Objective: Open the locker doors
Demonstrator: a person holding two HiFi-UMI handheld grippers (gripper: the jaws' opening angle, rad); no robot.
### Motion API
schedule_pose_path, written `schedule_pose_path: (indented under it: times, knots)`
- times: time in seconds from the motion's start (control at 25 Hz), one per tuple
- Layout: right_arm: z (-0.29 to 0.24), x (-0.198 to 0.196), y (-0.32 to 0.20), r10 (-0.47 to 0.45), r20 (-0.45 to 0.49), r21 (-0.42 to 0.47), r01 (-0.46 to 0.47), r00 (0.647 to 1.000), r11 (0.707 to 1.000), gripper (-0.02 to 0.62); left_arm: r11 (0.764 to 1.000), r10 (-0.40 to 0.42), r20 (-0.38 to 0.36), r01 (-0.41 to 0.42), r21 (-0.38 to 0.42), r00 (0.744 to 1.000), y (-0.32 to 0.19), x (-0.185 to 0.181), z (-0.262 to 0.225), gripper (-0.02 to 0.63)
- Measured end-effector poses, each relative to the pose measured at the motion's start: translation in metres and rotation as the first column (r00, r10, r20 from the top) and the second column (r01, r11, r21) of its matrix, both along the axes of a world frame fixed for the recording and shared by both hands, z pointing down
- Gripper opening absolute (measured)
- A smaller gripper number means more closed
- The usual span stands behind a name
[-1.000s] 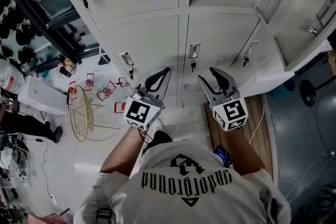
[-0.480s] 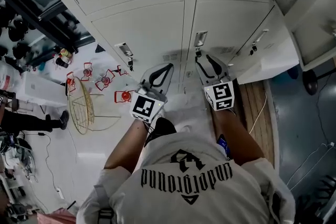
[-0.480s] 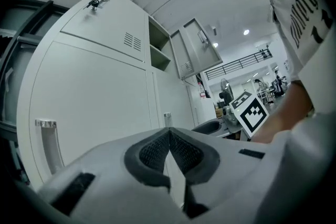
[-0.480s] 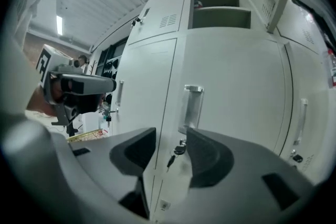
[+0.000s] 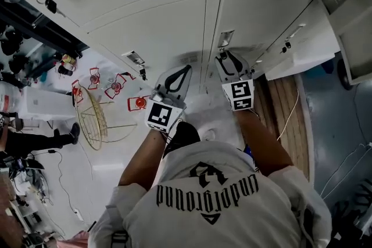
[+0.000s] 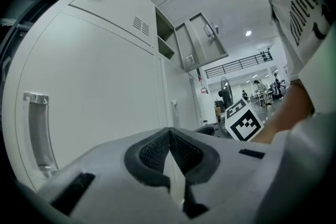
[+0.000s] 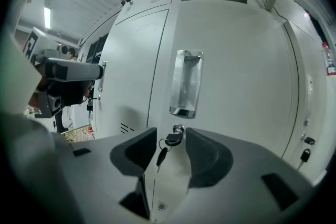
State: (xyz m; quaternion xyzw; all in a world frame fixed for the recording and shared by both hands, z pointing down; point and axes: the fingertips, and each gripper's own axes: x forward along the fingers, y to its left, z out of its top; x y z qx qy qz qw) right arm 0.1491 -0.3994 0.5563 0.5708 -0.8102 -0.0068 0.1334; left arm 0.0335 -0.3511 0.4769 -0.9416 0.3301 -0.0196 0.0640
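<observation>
Grey locker doors fill the top of the head view. The lower middle door [image 5: 256,20] carries a recessed metal handle [image 7: 186,84] with a lock and a hanging key [image 7: 167,141] just under it. My right gripper [image 7: 170,147] is open right in front of that lock, and the key shows in the gap between its pads. In the head view the right gripper [image 5: 229,58] points at the handle [image 5: 225,39]. My left gripper [image 6: 169,134] is shut and empty, facing the lower left door [image 6: 100,92], whose handle [image 6: 39,134] lies off to its left.
Open locker doors [image 5: 302,49] swing out at the right, beside a wooden board [image 5: 279,107] with a cable on the floor. A yellow wire basket [image 5: 93,119] and small red objects [image 5: 116,87] lie on the floor at the left. A person [image 5: 35,139] stands at far left.
Both grippers and the head have moved closer to the lockers. The right gripper has advanced up to the middle door's handle and key. The left gripper stays shut.
</observation>
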Motion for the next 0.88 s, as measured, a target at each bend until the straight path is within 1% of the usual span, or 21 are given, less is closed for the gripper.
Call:
schedule_pose_path:
  times: [0.12,0.16,0.24,0.36,0.48,0.64,0.88]
  knots:
    - [-0.002,-0.001,-0.004,0.017,0.015,0.003,-0.017,1.0,1.0,0.175,1.0,0.013,0.009,-0.013,-0.012,1.0,-0.006,0.001,0.006,0.008]
    - [-0.003,-0.001,-0.005,0.02,0.02,0.002,-0.02,1.0,1.0,0.169,1.0,0.012,0.005,-0.012,-0.028,1.0,-0.008,0.001,0.007,0.008]
    - [0.0,-0.001,-0.008,0.028,0.016,-0.003,-0.028,0.999,1.0,0.149,0.999,0.011,-0.003,-0.011,-0.048,1.0,-0.01,0.003,0.007,0.008]
    - [0.004,0.002,-0.009,0.047,0.007,-0.003,-0.047,0.999,0.999,0.109,0.999,0.016,-0.003,-0.016,-0.051,1.0,-0.012,0.003,0.008,0.008]
    - [0.004,0.002,-0.008,0.05,0.003,0.002,-0.05,0.999,0.999,0.106,0.998,0.016,-0.002,-0.016,-0.053,1.0,-0.013,0.003,0.009,0.008]
    - [-0.002,0.0,-0.002,0.041,0.021,0.001,-0.041,0.999,0.999,0.104,0.998,0.014,-0.008,-0.014,-0.057,1.0,-0.012,0.005,0.009,0.008]
    - [0.003,0.008,0.018,0.02,0.023,-0.014,-0.02,1.0,1.0,0.103,0.998,0.026,-0.008,-0.026,-0.048,1.0,-0.004,0.015,0.007,0.008]
